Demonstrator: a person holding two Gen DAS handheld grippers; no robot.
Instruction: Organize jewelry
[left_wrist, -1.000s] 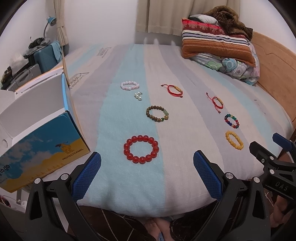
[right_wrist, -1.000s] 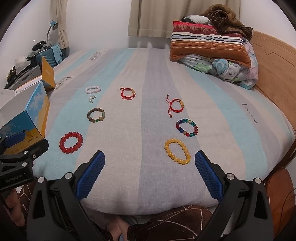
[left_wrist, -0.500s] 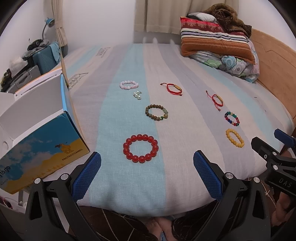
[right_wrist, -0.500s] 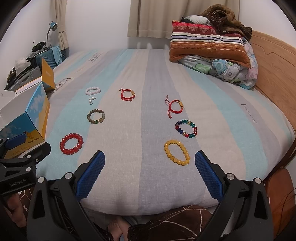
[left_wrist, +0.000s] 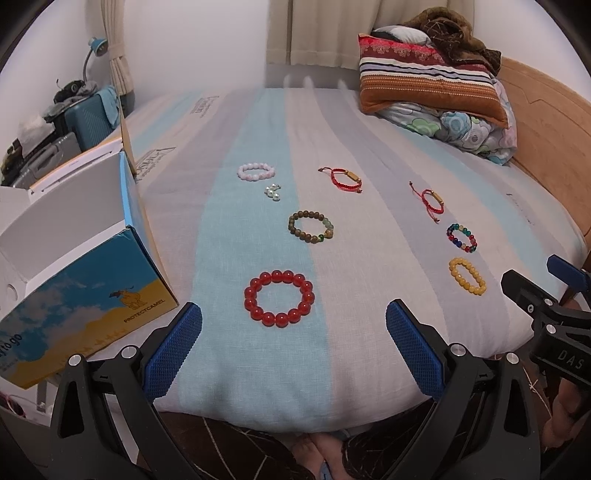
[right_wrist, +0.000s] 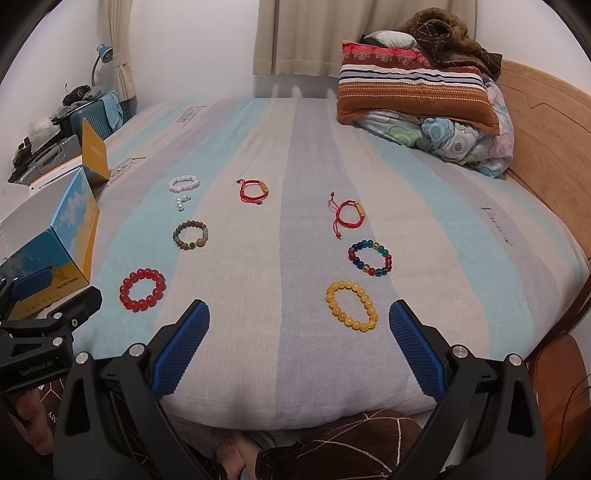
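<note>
Nothing is sorted yet, by my reckoning: red bead bracelet (left_wrist: 279, 298), yellow bracelet (right_wrist: 351, 309) and the other pieces lie scattered on the bed (left_wrist: 354, 354), well apart from the open box (left_wrist: 85, 295). Left tongs (left_wrist: 293, 341) and right tongs (right_wrist: 299, 345) gape, empty. The box's inside is mostly hidden.
</note>
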